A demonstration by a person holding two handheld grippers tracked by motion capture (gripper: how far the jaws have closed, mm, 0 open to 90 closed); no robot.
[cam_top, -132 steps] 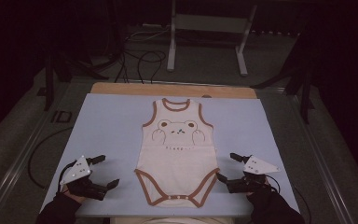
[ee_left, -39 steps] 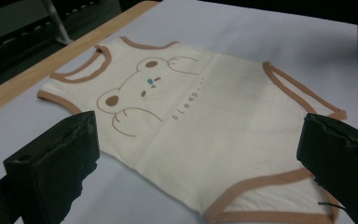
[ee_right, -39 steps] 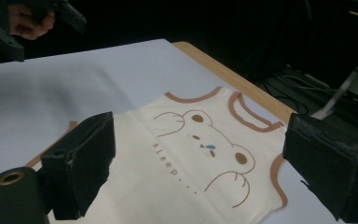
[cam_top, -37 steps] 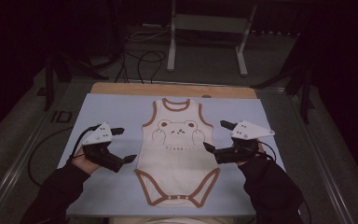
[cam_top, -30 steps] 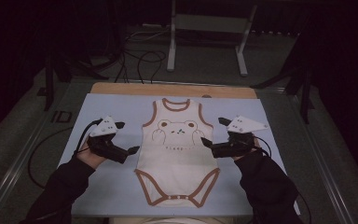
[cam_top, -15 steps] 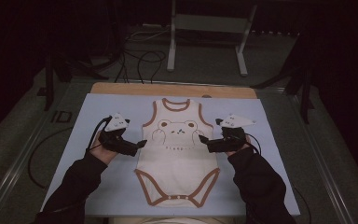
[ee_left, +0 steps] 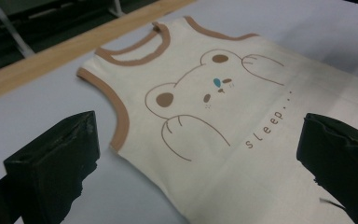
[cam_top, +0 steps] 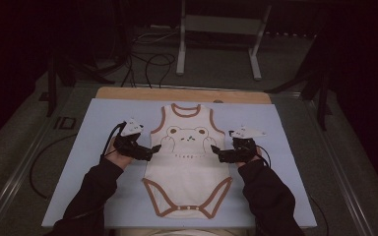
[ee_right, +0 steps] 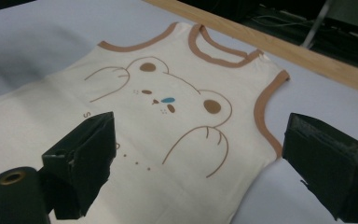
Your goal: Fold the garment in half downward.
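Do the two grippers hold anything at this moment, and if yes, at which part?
Nothing is held. The left gripper and the right gripper are both open, one at each side edge of the baby bodysuit, below its armholes.

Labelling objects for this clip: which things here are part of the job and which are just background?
In the job:
- baby bodysuit, flat on the blue mat
- left claw, open at its left side edge
- right claw, open at its right side edge

Just lying about:
- wooden board edge
- metal stand
- floor cables
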